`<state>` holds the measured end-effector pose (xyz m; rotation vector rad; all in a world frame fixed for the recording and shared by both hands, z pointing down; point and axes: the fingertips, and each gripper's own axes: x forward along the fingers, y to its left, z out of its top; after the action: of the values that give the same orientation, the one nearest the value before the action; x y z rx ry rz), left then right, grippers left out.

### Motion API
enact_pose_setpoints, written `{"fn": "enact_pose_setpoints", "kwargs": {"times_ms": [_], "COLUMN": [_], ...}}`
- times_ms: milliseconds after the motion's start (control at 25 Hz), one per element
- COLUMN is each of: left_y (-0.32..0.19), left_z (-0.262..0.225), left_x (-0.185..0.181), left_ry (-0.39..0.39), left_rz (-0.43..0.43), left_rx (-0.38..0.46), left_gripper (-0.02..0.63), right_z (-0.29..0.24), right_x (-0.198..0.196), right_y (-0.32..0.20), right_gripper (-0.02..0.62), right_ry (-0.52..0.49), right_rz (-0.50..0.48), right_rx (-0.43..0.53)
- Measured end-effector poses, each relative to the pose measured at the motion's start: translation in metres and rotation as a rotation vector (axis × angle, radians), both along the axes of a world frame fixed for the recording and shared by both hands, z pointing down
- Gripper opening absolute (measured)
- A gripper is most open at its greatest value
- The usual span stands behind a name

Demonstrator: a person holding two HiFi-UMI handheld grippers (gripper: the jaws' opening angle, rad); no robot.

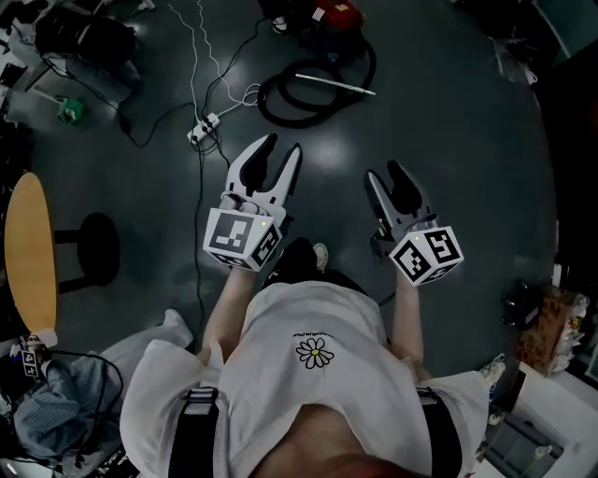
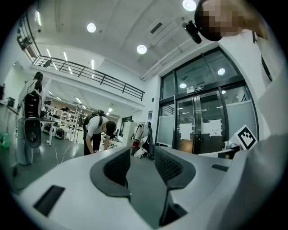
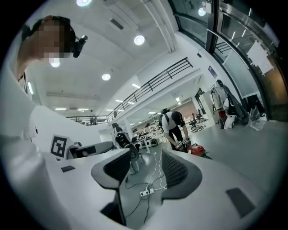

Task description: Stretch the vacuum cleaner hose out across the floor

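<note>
Head view: white daisy-print shirt (image 1: pixel 313 350) nearest; left gripper (image 1: pixel 283 147), right gripper (image 1: pixel 383 173), fingers (image 1: pixel 257 161) wide, empty. Ahead, black ribbed vacuum hose (image 1: pixel 285 119) looped beside red vacuum cleaner (image 1: pixel 336 14) at floor (image 1: pixel 448 121) far edge, well apart from both. Judged: approach step; next, grip hose end, draw rightward over bare floor, clear of white power strip (image 1: pixel 204 129) left.
Left gripper view: fingers wide, floor between.
Right gripper view: fingers wide; power strip beyond.

Dark glossy floor (image 1: pixel 448 121) that caught the overhead glare, a round wooden tabletop (image 1: pixel 28 252) at its edge, tall glass doors (image 2: pixel 202 123) along one wall, a railed mezzanine (image 2: pixel 90 74) above, round ceiling lights (image 2: pixel 141 49) that burned white.
</note>
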<state>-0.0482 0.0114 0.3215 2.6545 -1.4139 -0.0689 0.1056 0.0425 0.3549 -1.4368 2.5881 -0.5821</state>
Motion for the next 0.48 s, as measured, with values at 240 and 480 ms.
{"fn": "enact_pose_setpoints", "kwargs": {"times_ms": [240, 480], "left_y": [-0.107, -0.267], "left_z": [0.027, 0.063], "left_x": [0.001, 0.005], "left_ry": [0.012, 0.036], "left_rz": [-0.013, 0.006], "left_rx": [-0.034, -0.051], "left_gripper": [0.152, 0.152], "right_z": [0.022, 0.042], "right_x": [-0.007, -0.006], "right_y": [-0.108, -0.263], "right_gripper": [0.225, 0.225], "right_ry": [0.086, 0.161], "right_rz": [-0.035, -0.022], "right_rx": [-0.021, -0.044]}}
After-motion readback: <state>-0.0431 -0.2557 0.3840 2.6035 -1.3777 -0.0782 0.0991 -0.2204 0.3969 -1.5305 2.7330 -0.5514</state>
